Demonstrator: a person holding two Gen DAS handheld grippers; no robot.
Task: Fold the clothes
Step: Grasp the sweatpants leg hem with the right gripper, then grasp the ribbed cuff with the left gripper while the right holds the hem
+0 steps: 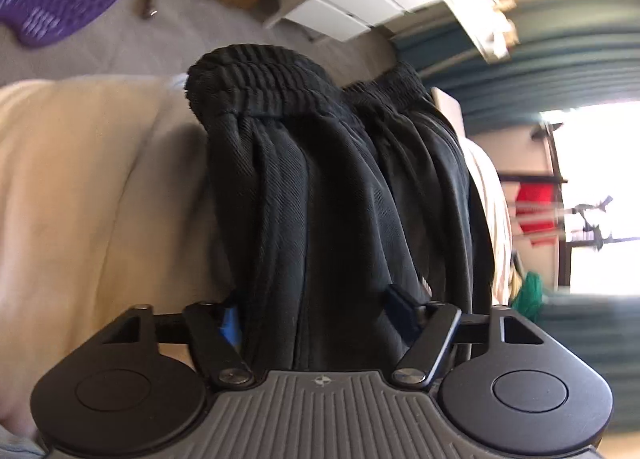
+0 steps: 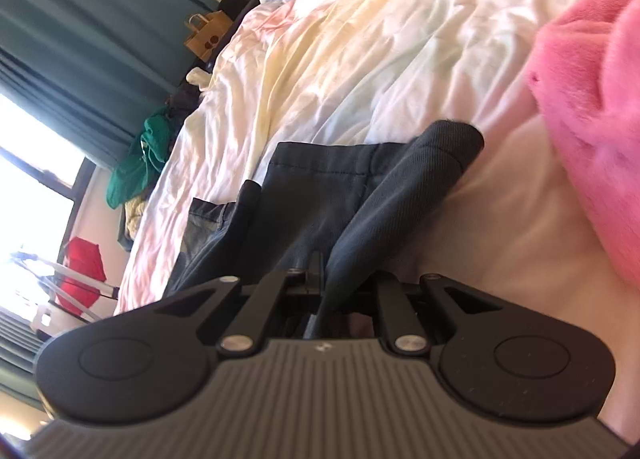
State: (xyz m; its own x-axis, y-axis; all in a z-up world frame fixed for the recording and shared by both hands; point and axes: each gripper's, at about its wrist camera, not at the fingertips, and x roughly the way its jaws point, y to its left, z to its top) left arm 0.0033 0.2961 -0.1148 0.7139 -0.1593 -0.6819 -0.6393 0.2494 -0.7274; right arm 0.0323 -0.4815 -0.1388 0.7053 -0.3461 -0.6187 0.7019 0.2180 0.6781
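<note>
A pair of black shorts with a ribbed elastic waistband fills the left wrist view, bunched between my left gripper's blue-padded fingers, which are closed on a thick wad of it. In the right wrist view the same dark garment lies on the bed, its hem stitching showing. My right gripper is shut on a fold of that fabric, which runs up and away from the jaws. The fingertips are hidden by cloth in both views.
A rumpled white and pastel duvet covers the bed. A pink fluffy blanket lies at right. A green garment and a paper bag sit beyond the bed edge. Teal curtains hang by a bright window.
</note>
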